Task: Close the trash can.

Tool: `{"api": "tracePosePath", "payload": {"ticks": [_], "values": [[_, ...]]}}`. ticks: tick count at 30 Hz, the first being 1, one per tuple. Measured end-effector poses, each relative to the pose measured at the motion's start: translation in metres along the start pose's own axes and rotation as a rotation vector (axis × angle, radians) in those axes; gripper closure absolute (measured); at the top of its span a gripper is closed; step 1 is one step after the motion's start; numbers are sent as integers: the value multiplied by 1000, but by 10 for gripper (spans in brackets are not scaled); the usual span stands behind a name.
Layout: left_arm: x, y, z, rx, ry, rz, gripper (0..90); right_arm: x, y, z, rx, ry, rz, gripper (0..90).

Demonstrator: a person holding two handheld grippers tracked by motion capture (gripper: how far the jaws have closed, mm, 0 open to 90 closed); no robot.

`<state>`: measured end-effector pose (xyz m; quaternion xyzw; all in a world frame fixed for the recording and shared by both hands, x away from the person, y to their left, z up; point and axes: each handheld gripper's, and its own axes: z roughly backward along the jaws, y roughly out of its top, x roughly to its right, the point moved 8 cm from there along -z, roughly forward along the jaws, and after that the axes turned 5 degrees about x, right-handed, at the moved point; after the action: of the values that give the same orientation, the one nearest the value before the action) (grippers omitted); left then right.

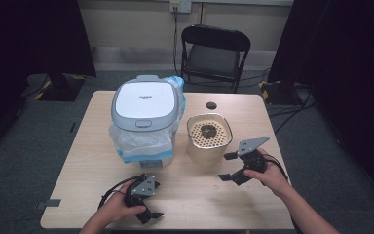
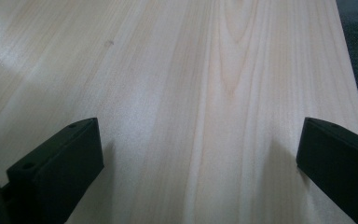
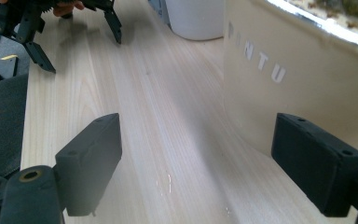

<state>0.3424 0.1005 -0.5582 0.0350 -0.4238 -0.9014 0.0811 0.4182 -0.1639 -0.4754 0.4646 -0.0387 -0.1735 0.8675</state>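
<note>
Desk (image 1: 185, 195): my left claw (image 1: 148, 202) and right claw (image 1: 230, 166) wide, empty; beige container (image 1: 208, 141) at 12 o'clock of right claw.

The table (image 1: 195, 195) is pale wood with a smooth, faintly sheened finish — long grain lines run clear across it in the left gripper view. The bin (image 1: 145, 105) has a glossy white and grey plastic lid, with thin, crinkled translucent plastic film (image 1: 136, 141) around its body. The cream container (image 3: 307, 79) looks smooth and matt — the jaws of the right gripper (image 3: 214, 163) are matt black plastic.
</note>
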Motion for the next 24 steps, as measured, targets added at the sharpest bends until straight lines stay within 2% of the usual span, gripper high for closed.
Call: {"api": "tracePosePath", "payload": {"ticks": [24], "values": [[0,0,0,2,0,-1,0,0,-29,4,-8,-12,-23,157]]}}
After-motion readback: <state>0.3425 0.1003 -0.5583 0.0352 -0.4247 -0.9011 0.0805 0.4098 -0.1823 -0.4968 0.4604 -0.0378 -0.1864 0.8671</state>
